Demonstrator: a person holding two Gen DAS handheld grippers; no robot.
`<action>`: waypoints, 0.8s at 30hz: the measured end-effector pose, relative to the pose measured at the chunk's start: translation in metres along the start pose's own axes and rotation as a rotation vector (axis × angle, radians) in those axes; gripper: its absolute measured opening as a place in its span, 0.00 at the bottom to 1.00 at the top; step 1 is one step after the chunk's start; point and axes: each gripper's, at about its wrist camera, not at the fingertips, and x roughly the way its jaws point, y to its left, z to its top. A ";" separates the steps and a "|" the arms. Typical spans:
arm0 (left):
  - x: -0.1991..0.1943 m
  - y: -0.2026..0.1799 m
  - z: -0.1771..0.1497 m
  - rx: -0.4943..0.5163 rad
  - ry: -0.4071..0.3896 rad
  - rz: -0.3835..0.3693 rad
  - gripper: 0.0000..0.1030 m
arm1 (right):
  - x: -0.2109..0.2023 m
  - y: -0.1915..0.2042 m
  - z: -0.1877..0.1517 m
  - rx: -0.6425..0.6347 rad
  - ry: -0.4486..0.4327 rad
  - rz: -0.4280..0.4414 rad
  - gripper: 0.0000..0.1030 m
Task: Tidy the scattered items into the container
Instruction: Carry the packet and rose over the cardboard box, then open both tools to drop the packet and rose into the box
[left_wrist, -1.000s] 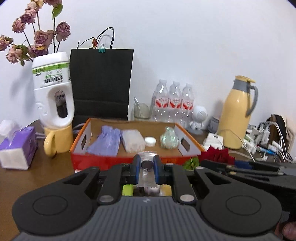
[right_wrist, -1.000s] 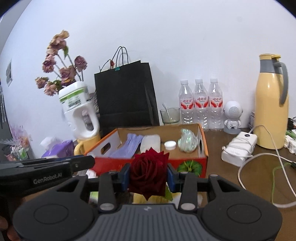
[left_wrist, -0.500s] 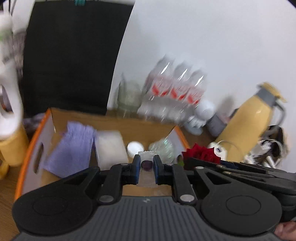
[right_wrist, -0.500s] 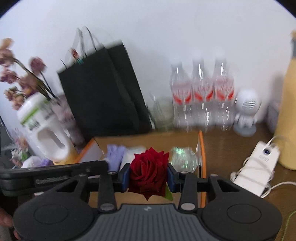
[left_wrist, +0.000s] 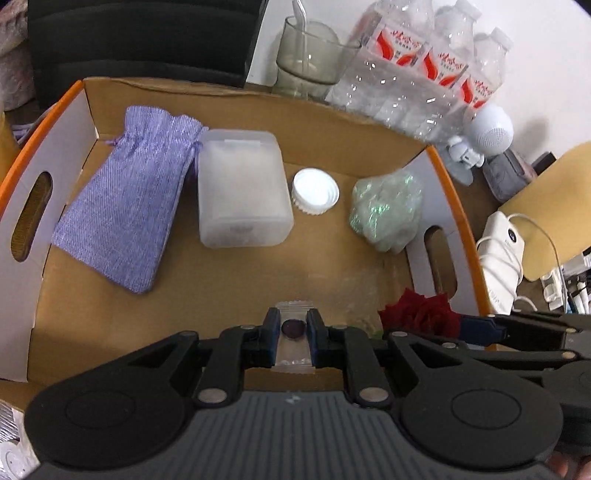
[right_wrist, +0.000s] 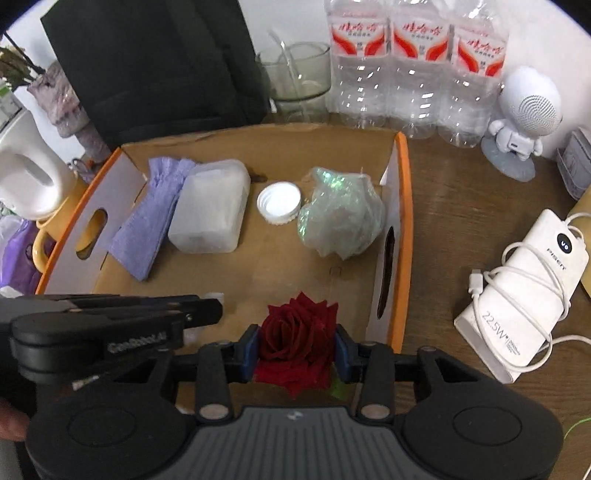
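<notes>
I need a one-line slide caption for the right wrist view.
Right gripper holds a red rose over the cardboard box, beside the left gripper.

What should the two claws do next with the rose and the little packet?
Probably lower a bit and open. The left claw is shut on the clear packet and the right claw on the red rose. Both hang over bare floor at the near end of the cardboard box.
</notes>
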 end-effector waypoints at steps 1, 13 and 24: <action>0.001 0.001 0.000 -0.003 0.015 0.000 0.16 | 0.000 0.002 0.000 -0.002 0.015 0.004 0.43; -0.070 0.008 0.016 0.043 -0.064 0.158 0.98 | -0.041 0.004 0.008 0.116 0.016 0.030 0.70; -0.141 0.008 -0.001 0.101 -0.211 0.264 1.00 | -0.101 0.051 -0.002 0.023 -0.130 -0.012 0.84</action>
